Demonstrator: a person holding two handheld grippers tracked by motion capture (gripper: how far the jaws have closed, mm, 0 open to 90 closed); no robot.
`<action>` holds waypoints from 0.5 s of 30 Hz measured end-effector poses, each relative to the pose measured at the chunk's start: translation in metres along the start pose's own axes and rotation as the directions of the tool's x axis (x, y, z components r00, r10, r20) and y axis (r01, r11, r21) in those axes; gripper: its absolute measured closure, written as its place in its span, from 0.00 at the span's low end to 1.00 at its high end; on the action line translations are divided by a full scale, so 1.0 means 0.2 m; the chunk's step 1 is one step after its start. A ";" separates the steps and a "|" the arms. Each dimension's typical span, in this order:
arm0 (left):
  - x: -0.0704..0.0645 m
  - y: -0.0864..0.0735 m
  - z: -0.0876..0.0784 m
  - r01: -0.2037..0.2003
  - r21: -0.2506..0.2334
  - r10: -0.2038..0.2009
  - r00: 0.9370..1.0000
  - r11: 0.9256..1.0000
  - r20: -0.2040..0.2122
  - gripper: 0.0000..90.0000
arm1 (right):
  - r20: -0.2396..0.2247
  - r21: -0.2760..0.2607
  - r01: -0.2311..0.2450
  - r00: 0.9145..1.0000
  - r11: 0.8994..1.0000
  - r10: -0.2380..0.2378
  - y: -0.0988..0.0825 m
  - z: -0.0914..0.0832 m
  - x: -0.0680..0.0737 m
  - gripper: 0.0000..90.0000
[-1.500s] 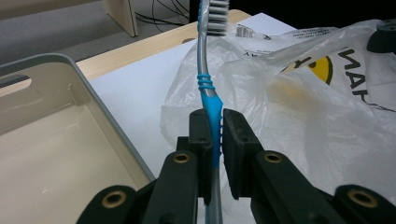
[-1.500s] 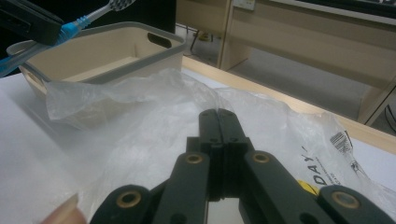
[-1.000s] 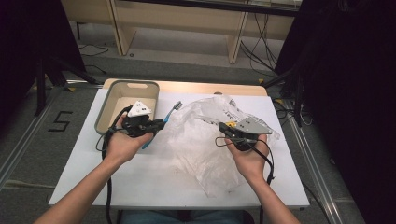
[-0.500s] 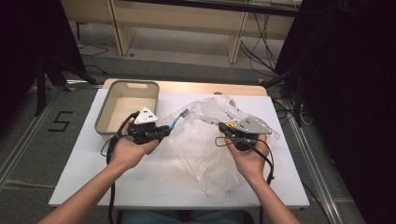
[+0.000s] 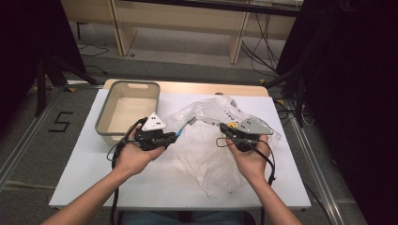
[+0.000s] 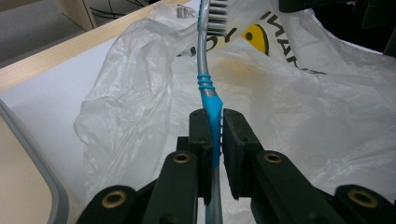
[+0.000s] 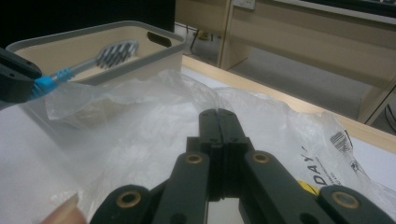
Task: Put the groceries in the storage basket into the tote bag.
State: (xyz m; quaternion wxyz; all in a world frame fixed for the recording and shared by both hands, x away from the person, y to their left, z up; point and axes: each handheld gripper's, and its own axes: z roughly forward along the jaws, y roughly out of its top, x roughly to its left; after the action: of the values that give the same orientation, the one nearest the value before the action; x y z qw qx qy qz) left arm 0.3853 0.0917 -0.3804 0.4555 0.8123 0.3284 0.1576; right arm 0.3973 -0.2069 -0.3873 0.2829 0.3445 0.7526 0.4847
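Note:
A toothbrush (image 5: 182, 128) with a blue and grey handle is clamped by its handle in my left gripper (image 5: 171, 137). In the left gripper view the jaws (image 6: 212, 116) press on the toothbrush (image 6: 208, 88), whose bristled head points at the clear plastic bag (image 6: 303, 102). The crumpled bag (image 5: 206, 150) lies on the white table between my hands. My right gripper (image 5: 224, 127) is shut, and in its own view the tips (image 7: 217, 114) pinch a raised fold of the bag (image 7: 140, 135). The toothbrush (image 7: 74, 65) hovers just left of that fold.
A beige bin with a grey rim (image 5: 105, 117) stands at the table's back left, and I see nothing in it. Its rim (image 7: 140, 37) lies behind the toothbrush head. Wooden furniture and cables sit on the floor beyond the table (image 5: 84, 173).
My left gripper has carried the toothbrush to the right, away from the bin and toward the bag's raised edge. The right gripper has kept still.

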 end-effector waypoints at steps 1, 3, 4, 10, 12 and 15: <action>0.00 0.00 0.00 -0.002 0.001 0.002 1.000 1.000 0.001 0.91 | -0.001 0.000 0.000 1.000 1.000 0.000 0.00 0.00 0.00 1.00; -0.01 -0.01 0.01 -0.008 0.006 0.008 1.000 1.000 0.005 0.91 | -0.001 -0.001 0.000 1.000 1.000 0.000 0.00 0.00 0.00 1.00; -0.02 -0.01 0.02 -0.007 0.010 0.007 1.000 1.000 0.007 0.91 | -0.001 -0.001 0.000 1.000 1.000 0.000 0.00 0.00 0.00 1.00; -0.04 -0.02 0.04 -0.020 0.028 0.019 1.000 0.999 0.017 0.91 | -0.001 -0.001 -0.001 1.000 1.000 0.001 0.00 0.00 0.00 1.00; -0.05 -0.03 0.05 -0.022 0.035 0.021 1.000 0.999 0.019 0.91 | -0.001 -0.002 -0.001 1.000 1.000 0.001 0.00 0.00 0.00 1.00; -0.06 -0.03 0.06 -0.035 0.044 0.034 0.999 0.998 0.022 0.91 | -0.001 -0.003 -0.001 1.000 1.000 0.001 0.00 0.00 0.00 1.00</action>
State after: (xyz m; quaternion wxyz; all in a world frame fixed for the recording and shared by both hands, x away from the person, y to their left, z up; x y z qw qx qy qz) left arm 0.3815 0.0784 -0.3917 0.4379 0.8294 0.3130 0.1494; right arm 0.3971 -0.2069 -0.3870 0.2828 0.3440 0.7518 0.4863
